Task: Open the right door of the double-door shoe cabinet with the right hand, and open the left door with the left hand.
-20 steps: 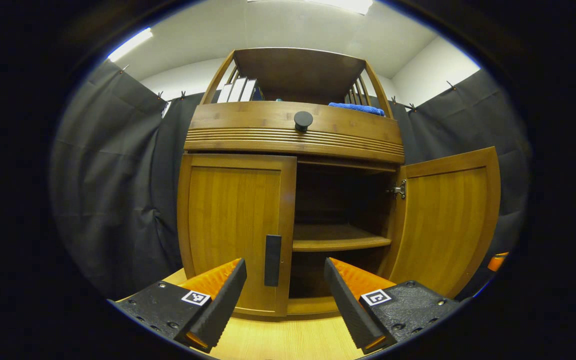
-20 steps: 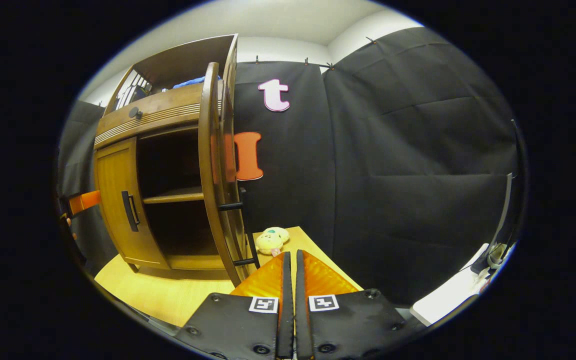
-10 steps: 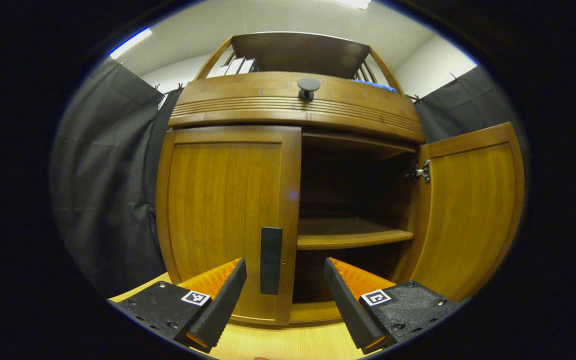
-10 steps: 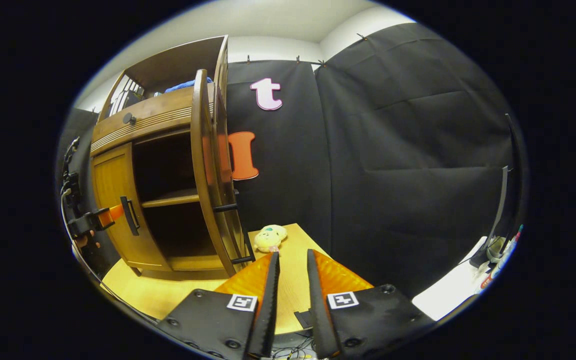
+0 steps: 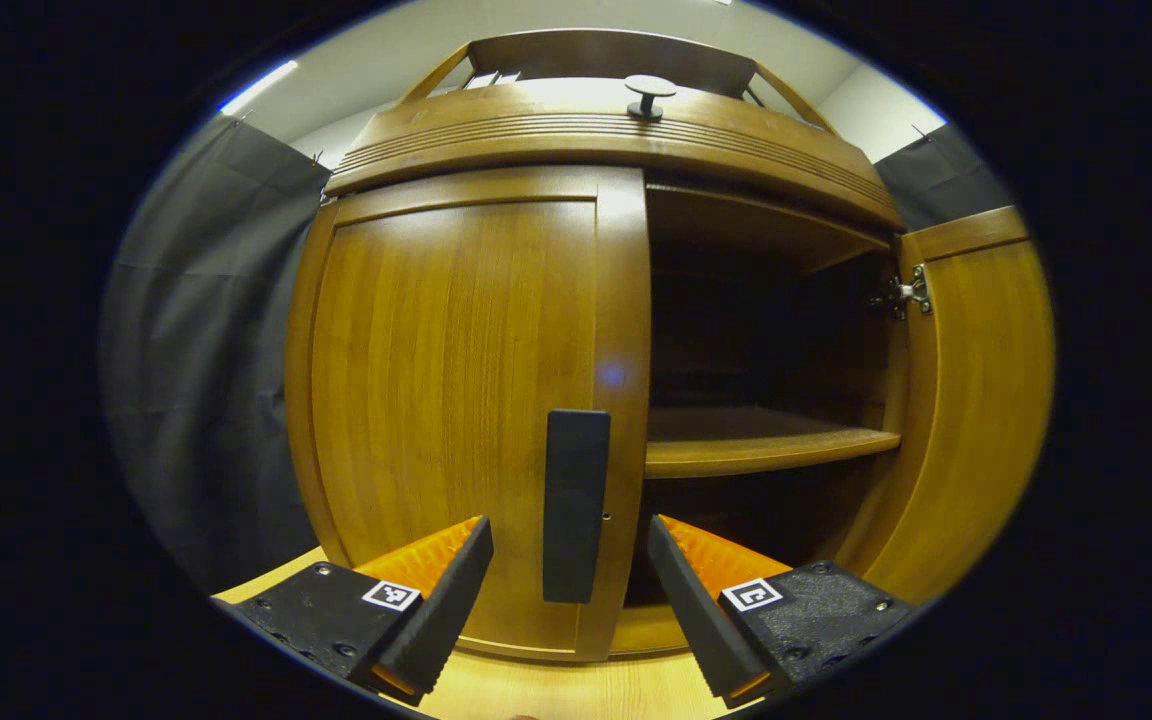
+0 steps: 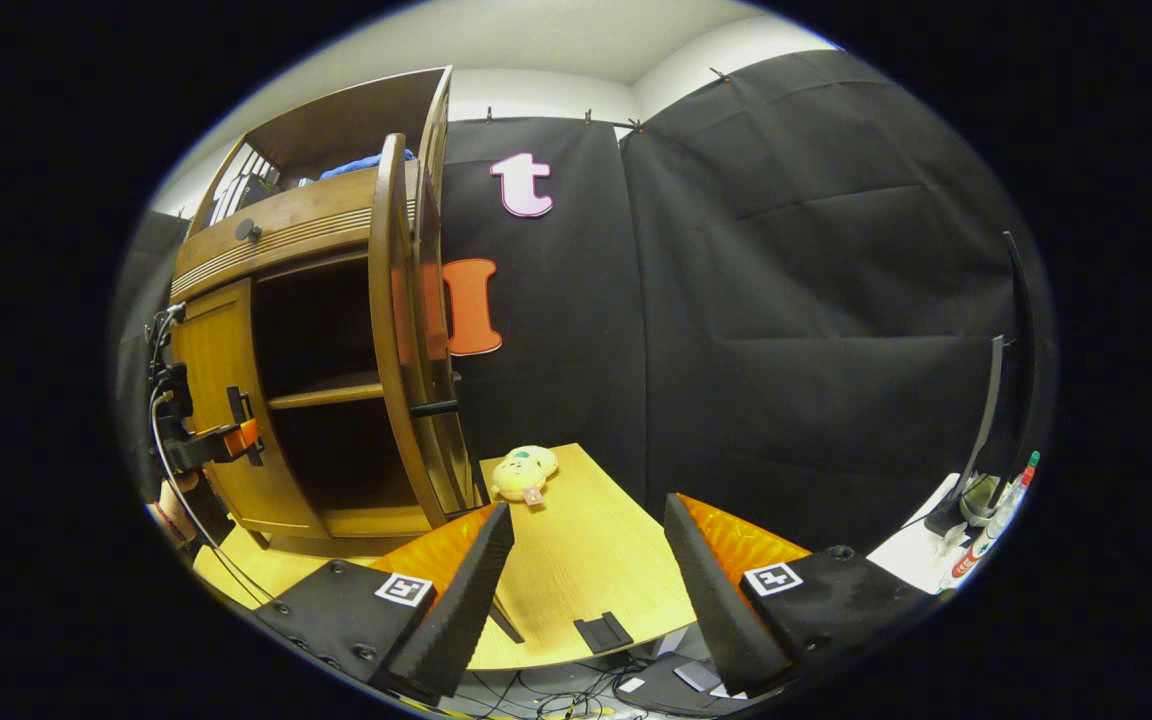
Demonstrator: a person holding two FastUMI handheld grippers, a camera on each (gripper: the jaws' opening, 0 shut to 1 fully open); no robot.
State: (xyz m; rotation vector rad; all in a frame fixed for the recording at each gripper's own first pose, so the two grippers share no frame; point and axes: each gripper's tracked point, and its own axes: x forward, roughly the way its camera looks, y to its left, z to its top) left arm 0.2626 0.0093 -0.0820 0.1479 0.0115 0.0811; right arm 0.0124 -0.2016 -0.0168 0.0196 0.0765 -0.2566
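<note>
The wooden shoe cabinet (image 5: 496,130) stands close ahead in the left gripper view. Its left door (image 5: 446,380) is closed, with a dark upright handle (image 5: 576,505) on its right edge. My left gripper (image 5: 566,600) is open, one finger on each side of the handle's lower end, neither pressing on it. The right door (image 5: 976,400) is swung wide open, showing a shelf (image 5: 766,450). In the right gripper view my right gripper (image 6: 586,590) is open and holds nothing, back from the edge-on right door (image 6: 391,330). The left gripper (image 6: 241,435) shows at the left door (image 6: 211,380).
A small plush toy (image 6: 524,472) lies on the wooden table (image 6: 586,560) beside the open right door. A drawer with a round knob (image 5: 649,95) sits above the doors. A white surface with pens (image 6: 986,510) is at the far right.
My left gripper has closed in on the left door until its open fingers flank the handle. My right gripper has gone from shut to wide open and drawn back from the right door.
</note>
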